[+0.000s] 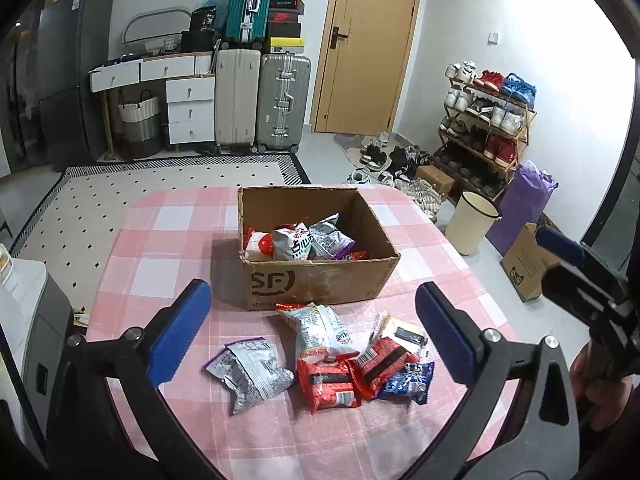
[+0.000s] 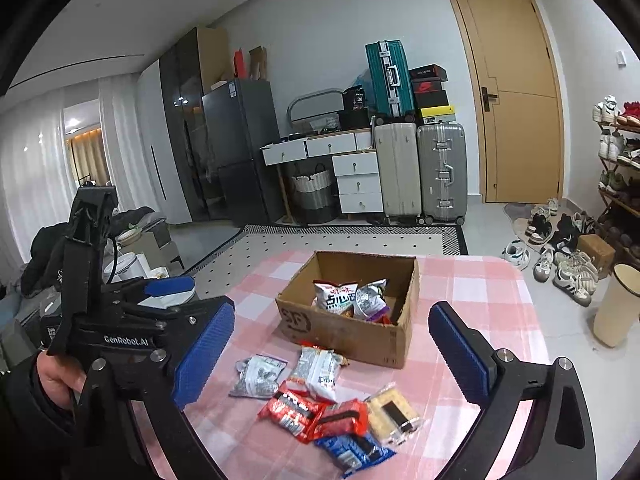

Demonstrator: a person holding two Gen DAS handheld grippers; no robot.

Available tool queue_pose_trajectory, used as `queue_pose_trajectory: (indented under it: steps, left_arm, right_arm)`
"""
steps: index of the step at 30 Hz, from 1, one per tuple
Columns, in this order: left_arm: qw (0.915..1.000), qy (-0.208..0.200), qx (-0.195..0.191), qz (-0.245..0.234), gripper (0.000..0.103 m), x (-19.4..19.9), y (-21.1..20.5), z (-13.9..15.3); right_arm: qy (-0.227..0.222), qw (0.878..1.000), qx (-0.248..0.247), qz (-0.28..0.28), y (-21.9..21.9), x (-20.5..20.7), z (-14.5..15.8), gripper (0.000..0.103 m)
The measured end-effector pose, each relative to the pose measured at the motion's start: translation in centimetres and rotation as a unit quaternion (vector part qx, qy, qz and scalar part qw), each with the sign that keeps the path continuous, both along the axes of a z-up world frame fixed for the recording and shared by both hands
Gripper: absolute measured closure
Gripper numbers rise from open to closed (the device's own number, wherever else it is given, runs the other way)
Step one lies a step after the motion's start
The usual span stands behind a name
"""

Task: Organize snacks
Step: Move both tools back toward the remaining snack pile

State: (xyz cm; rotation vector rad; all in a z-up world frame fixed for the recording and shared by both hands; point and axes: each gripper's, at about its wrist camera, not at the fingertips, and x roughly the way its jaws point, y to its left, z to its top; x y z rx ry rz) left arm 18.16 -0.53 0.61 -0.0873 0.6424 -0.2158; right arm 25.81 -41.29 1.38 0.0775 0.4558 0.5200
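Note:
An open cardboard box [image 1: 320, 280] [image 2: 348, 332] stands on the pink checked table [image 1: 168, 240] [image 2: 480, 300] and holds several snack packets [image 1: 304, 240] [image 2: 352, 298]. In front of the box lie loose snacks: a grey and purple bag [image 1: 250, 372] [image 2: 258, 374], a white bag [image 1: 320, 330] [image 2: 318, 368], red packets [image 1: 328, 382] [image 2: 294, 410], a blue packet [image 1: 408, 380] [image 2: 352, 450] and a yellow bar pack [image 1: 402, 334] [image 2: 394, 414]. My left gripper [image 1: 312, 332] hovers above the loose pile, open and empty. My right gripper [image 2: 332, 356] is likewise open and empty.
Off the table's right side stand a cream bin [image 1: 472, 222] [image 2: 614, 304], a purple bag [image 1: 520, 204], a shoe rack [image 1: 488, 120] and scattered shoes [image 2: 560, 264]. Suitcases [image 1: 260, 100] and white drawers [image 1: 188, 108] line the far wall. A patterned rug [image 1: 120, 188] lies beyond the table.

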Motion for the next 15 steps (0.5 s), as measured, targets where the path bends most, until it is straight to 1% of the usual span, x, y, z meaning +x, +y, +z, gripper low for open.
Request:
queue_pose_trajectory:
  steps: [3,8,15]
  left_arm:
    - [1.0000,-0.003,-0.002,0.000,0.001,-1.1,-0.2,0.0]
    - [0.9999,-0.010,0.011,0.001,0.001,-2.5,-0.5,-0.8]
    - [1.0000,0.003,-0.004,0.007,0.001,-4.1,-0.1,-2.8]
  right_arm:
    - [0.002,1.000,0.005,-0.006,-0.7,-1.1,-0.5,0.001]
    - [0.006,1.000,0.009,-0.013,-1.7,-2.7,-1.5,0.001]
    - [0.033,0.999,0.012,-0.016,-2.8,-3.5,-4.1,0.001]
